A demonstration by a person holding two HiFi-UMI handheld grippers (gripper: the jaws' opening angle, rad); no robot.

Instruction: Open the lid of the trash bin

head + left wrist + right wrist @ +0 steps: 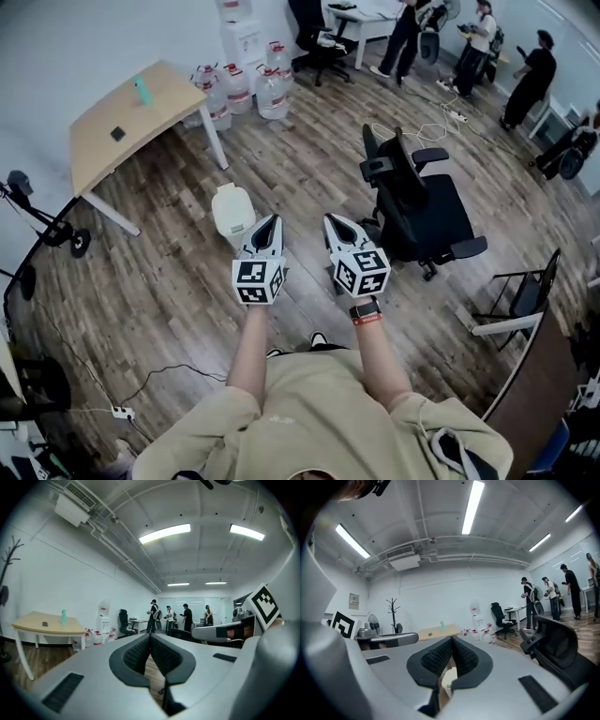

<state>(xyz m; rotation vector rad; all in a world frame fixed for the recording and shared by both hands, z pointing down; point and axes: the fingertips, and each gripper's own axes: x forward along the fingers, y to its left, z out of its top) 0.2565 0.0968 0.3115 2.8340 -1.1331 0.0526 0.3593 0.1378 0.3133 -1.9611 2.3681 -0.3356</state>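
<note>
A small white trash bin (232,212) with its lid down stands on the wooden floor, just ahead of my left gripper (266,225). The left gripper is shut, its jaws touching at the tips, empty, held level above the floor. My right gripper (338,223) is beside it to the right, also shut and empty. In the right gripper view a sliver of the white bin (449,679) shows below the closed pads (461,656). The left gripper view shows only its own closed pads (164,656) and the room beyond; the bin is hidden there.
A black office chair (418,206) stands right of the grippers. A wooden table (131,117) is at the far left, with water jugs (270,92) behind it. Several people (476,37) stand at the far end. A cable and power strip (122,411) lie near left.
</note>
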